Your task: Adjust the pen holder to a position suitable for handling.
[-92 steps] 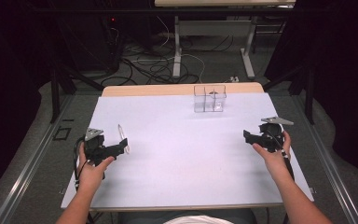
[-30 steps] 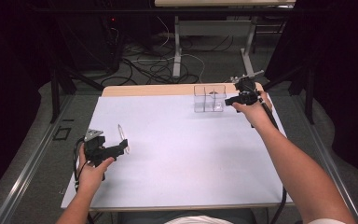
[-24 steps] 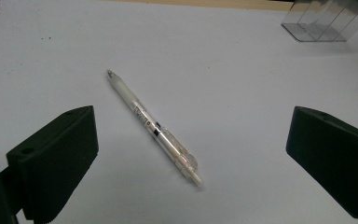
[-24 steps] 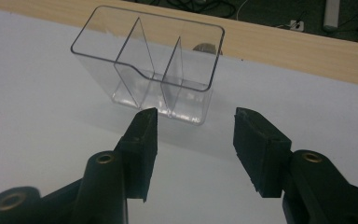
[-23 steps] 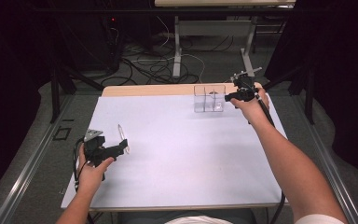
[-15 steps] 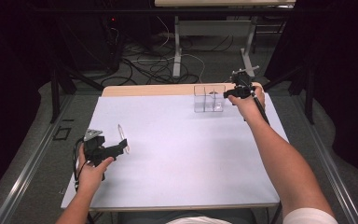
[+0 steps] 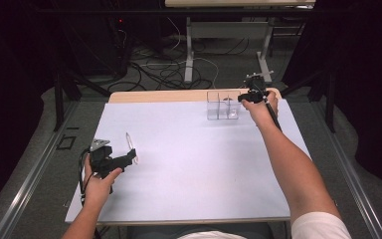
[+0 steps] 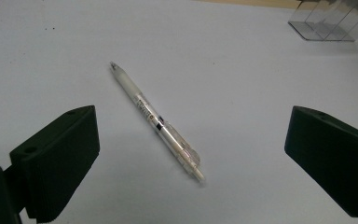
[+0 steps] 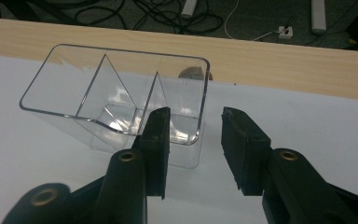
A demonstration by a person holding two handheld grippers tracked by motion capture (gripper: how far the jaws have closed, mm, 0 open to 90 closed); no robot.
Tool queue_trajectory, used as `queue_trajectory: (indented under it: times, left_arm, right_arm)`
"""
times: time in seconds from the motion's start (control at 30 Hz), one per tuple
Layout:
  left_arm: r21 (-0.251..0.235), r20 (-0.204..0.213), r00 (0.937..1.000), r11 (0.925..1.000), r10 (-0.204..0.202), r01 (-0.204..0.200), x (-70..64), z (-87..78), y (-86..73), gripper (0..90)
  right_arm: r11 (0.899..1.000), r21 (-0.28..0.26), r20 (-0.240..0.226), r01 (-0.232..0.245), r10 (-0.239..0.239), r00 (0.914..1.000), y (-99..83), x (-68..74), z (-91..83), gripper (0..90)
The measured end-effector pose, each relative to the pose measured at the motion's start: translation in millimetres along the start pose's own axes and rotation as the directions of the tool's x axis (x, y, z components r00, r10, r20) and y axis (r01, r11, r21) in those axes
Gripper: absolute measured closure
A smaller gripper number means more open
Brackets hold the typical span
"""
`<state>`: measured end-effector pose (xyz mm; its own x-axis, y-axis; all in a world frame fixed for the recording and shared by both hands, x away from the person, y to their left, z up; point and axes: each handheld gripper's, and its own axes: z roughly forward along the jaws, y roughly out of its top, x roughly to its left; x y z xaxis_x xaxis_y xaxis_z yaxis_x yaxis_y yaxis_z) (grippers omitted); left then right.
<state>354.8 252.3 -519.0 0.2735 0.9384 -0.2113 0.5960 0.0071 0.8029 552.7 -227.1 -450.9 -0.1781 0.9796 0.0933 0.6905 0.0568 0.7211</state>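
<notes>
White worktop point(image 7: 194, 164) in a dark room, one tool at each of two things.
High view: the left tool point(image 7: 129, 158) sits at 8 o'clock beside a clear plastic pen point(image 7: 128, 144); the right tool point(image 7: 242, 97) is at 1 o'clock against a clear three-compartment plastic organiser point(image 7: 222, 105). Left gripper view: jaws gape wide, pen lying flat between them, untouched. Right gripper view: jaws narrowly parted, straddling the organiser's end wall, gripping nothing.
</notes>
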Motion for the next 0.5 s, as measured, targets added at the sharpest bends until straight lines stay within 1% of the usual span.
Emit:
queue_trajectory:
  times: [0.07,0.17,0.3,0.37,0.5]
  left_arm:
    - [-0.002,0.002,1.0000,1.0000,0.002,-0.002,-0.8,-0.6,0.2,3.2]
    - [-0.001,0.005,1.0000,1.0000,0.005,-0.005,-1.0,-0.5,-0.1,3.2]
    - [-0.004,0.005,1.0000,1.0000,0.001,-0.001,-0.1,-0.6,-0.2,3.2]
    - [-0.004,0.003,1.0000,1.0000,-0.001,0.001,-0.1,-0.9,-0.2,3.3]
    - [-0.003,0.005,1.0000,1.0000,0.002,-0.002,-0.4,-1.5,-0.5,3.4]
  right_arm:
    - [1.000,-0.008,-0.001,0.002,-0.002,1.0000,0.0,-0.6,2.6,63.9]
    - [1.000,-0.013,0.005,0.019,-0.019,0.9998,-0.4,-0.4,5.5,65.2]
    - [1.000,-0.026,-0.001,0.011,-0.011,0.9999,-0.5,0.7,8.7,65.4]
    - [0.999,-0.034,-0.004,0.000,0.000,1.0000,-0.3,0.9,10.1,65.2]
    - [1.000,-0.027,0.006,0.000,0.000,1.0000,-1.1,0.4,12.8,65.5]
